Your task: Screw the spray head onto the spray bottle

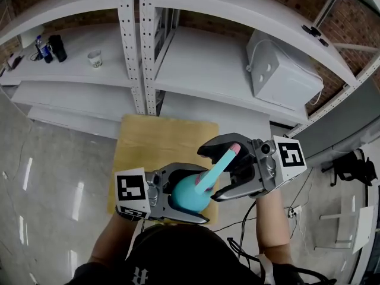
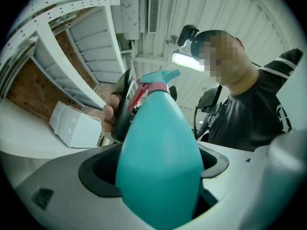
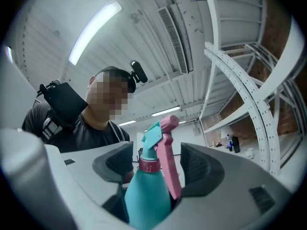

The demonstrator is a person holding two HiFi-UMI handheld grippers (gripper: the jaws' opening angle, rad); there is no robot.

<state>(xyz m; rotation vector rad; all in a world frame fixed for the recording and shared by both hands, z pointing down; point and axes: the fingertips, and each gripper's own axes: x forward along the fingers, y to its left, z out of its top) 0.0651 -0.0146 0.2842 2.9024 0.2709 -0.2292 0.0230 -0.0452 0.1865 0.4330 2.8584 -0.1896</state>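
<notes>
A teal spray bottle (image 1: 185,199) is held up in the air above the table, with my left gripper (image 1: 193,192) shut on its wide body. In the left gripper view the bottle (image 2: 160,162) fills the gap between the jaws. Its spray head (image 1: 219,166), teal with a pink collar and trigger, sits on the neck and points away to the upper right. My right gripper (image 1: 215,172) stands open around that head. In the right gripper view the spray head (image 3: 160,133) rises between the two dark pads (image 3: 204,166), with a gap on the left side.
A small wooden table (image 1: 160,141) lies below the grippers. Behind it stands a white shelf rack (image 1: 133,46) with a white box (image 1: 282,70), a paper cup (image 1: 95,58) and dark bottles (image 1: 50,47). Cables and a black stand (image 1: 350,168) lie on the floor at right.
</notes>
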